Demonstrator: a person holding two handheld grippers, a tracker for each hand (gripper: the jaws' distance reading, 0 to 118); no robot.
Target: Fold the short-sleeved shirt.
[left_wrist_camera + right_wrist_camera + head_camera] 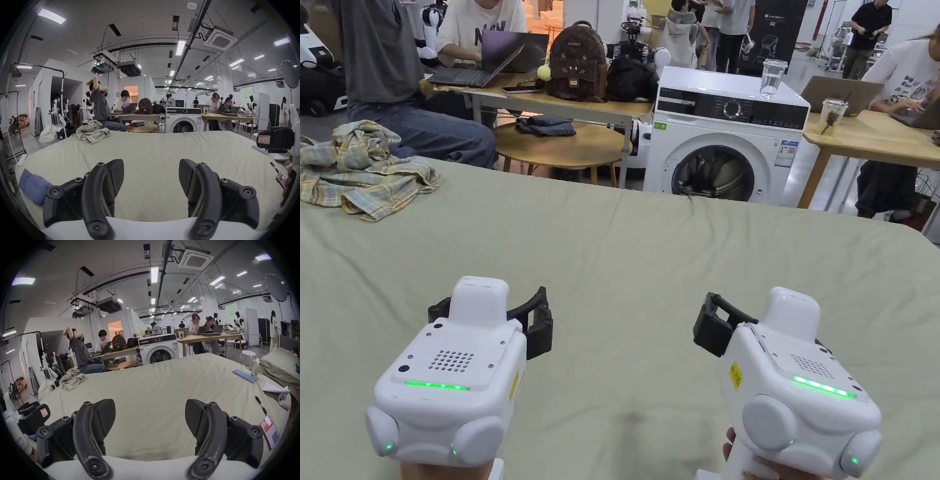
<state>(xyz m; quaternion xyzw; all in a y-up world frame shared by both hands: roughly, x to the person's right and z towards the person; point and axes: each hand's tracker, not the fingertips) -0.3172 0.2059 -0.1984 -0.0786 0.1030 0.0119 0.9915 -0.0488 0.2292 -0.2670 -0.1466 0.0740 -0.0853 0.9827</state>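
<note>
A crumpled plaid short-sleeved shirt (pixel 362 169) in yellow and grey lies at the far left corner of the pale green bed sheet (pixel 650 250); the gripper views show it as well (pixel 92 133) (pixel 72 378). Both grippers hover low over the near part of the sheet, side by side and far from the shirt. My left gripper (pixel 490 312) (pixel 151 164) is open with nothing between its jaws. My right gripper (pixel 769 319) (pixel 150 402) is open too, over bare sheet.
A folded blue cloth (pixel 32 186) lies at the near left edge. Along the right side lie a blue strip (pixel 244 375), paper (pixel 274 388), a pen (pixel 261 405) and a pillow (pixel 280 365). Beyond the far edge stand a washing machine (pixel 725 137), tables and seated people.
</note>
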